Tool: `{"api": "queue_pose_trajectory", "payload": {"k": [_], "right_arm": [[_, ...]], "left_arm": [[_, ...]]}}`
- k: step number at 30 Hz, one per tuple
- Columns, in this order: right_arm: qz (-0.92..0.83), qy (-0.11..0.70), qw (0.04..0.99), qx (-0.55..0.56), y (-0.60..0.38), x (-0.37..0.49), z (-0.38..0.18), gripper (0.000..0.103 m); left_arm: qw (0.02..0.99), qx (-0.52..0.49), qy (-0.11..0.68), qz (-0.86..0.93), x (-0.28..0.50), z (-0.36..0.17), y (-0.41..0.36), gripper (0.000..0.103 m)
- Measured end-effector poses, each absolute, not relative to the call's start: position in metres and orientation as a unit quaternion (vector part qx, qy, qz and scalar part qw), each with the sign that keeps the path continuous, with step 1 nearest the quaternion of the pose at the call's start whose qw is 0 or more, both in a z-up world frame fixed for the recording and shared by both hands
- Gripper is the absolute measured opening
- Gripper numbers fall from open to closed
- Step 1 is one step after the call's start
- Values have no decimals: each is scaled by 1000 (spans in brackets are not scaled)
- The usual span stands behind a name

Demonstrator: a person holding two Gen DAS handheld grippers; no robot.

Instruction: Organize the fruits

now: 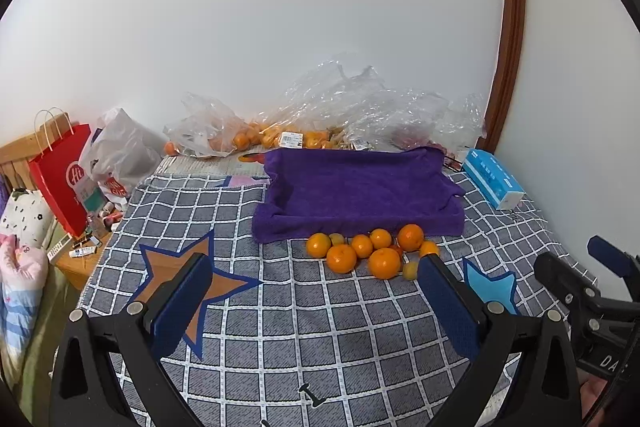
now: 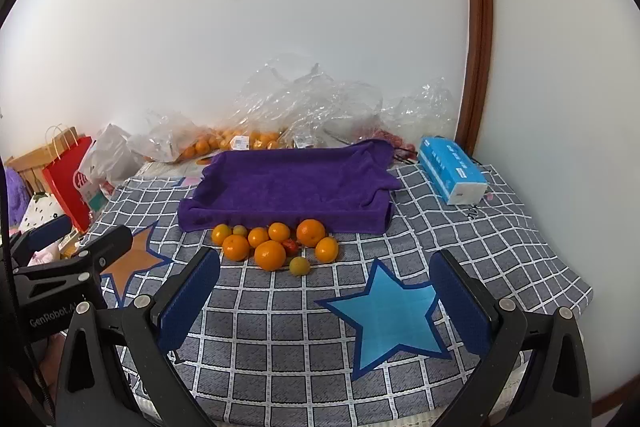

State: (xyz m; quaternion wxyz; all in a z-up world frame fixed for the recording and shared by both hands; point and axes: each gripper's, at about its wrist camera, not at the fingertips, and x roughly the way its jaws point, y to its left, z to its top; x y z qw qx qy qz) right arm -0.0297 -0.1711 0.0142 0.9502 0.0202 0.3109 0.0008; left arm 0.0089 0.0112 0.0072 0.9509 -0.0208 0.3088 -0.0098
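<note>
Right wrist view: purple towel-lined tray (image 2: 288, 183) lies ahead on the checked cover; the orange cluster (image 2: 272, 245) sits touching its near edge, ahead-left of the spread, empty right gripper (image 2: 326, 303). Left gripper (image 1: 312, 301), also spread, has the cluster ahead-right; neither is clearly nearer.

Counted at centre frame, loose on the cloth: seven oranges (image 2: 270, 255), two small yellow-green fruits (image 2: 299, 265), one red fruit (image 2: 291, 246). One purple tray (image 2: 288, 183). Two star patches (image 2: 390, 315). One tissue pack (image 2: 452, 167), right. Bagged oranges (image 1: 256, 137) behind: uncountable.
</note>
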Motion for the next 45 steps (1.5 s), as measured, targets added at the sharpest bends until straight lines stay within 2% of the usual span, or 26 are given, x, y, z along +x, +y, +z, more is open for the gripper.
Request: {"api": "queue_pose_trajectory", "payload": {"k": [32,45], "right_arm": [[-6,309,950,45,-186,-8,9,103],[-2,294,955,29,-179,21,0,103]], "left_arm": [[953,-36,301,-12,30,7,12,103],[951,-34,307,0,54,-9,21,103]]}}
